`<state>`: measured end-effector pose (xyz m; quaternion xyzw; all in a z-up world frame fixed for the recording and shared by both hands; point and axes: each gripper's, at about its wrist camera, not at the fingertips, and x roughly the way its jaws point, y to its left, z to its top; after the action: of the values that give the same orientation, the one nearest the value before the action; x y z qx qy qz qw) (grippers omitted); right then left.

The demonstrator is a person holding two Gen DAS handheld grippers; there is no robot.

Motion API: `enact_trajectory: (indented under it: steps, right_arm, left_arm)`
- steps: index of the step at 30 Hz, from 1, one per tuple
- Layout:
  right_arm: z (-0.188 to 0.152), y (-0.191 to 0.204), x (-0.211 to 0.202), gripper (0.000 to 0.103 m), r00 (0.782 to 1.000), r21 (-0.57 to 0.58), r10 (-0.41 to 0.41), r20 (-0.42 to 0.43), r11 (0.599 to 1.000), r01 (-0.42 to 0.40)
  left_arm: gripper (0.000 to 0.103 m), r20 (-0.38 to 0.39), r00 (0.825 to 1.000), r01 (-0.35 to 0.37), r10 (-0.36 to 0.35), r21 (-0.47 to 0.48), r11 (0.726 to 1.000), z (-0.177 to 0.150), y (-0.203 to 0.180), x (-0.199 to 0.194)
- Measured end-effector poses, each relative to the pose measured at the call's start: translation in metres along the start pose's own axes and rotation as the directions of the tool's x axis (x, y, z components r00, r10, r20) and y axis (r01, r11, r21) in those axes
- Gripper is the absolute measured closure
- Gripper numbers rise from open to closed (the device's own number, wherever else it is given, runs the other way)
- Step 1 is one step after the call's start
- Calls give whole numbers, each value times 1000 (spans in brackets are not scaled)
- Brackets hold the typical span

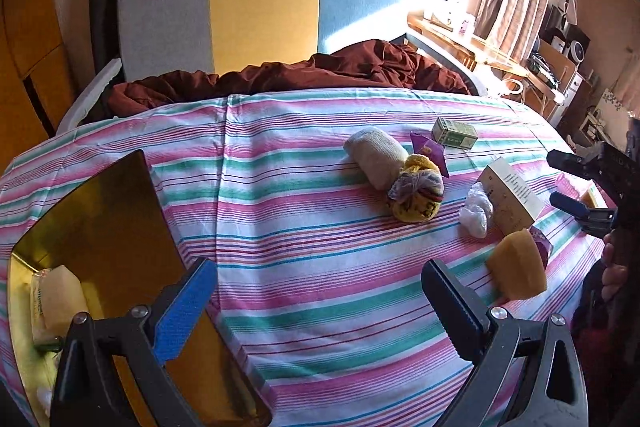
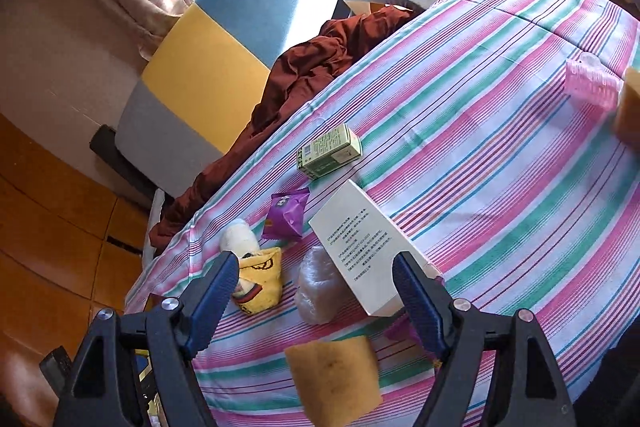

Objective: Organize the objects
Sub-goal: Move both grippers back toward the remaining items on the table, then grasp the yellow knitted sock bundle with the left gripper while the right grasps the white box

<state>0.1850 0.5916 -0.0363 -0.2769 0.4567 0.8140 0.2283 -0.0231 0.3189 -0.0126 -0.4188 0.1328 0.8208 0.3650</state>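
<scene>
On the striped tablecloth (image 1: 304, 227) lie a white sock roll (image 1: 376, 155), a yellow sock bundle (image 1: 416, 195), a purple packet (image 1: 428, 151), a green box (image 1: 454, 133), a crumpled plastic bag (image 1: 476, 213), a white box (image 1: 512, 195) and a yellow sponge (image 1: 518, 267). My left gripper (image 1: 320, 311) hovers open and empty over bare cloth, beside a gold tray (image 1: 100, 219) that holds a white packet (image 1: 56, 299). My right gripper (image 2: 316, 307) is open above the plastic bag (image 2: 316, 287) and the white box (image 2: 372, 247), with the sponge (image 2: 334, 379) below it.
A pink roller (image 2: 592, 85) and a second sponge (image 2: 630, 107) lie at the table's far right. Behind the table stands a grey, yellow and blue chair (image 1: 260, 7) with brown cloth (image 1: 340, 67) on its seat. A wooden desk (image 1: 472, 43) is by the window.
</scene>
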Motion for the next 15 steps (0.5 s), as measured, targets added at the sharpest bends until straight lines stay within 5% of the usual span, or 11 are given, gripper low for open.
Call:
enact_trajectory:
  steps: [15]
  right_arm:
    - [-2, 9, 6, 22, 999, -39, 34, -25, 999, -35]
  left_arm:
    - [5, -88, 994, 76, -70, 63, 995, 35, -62, 71]
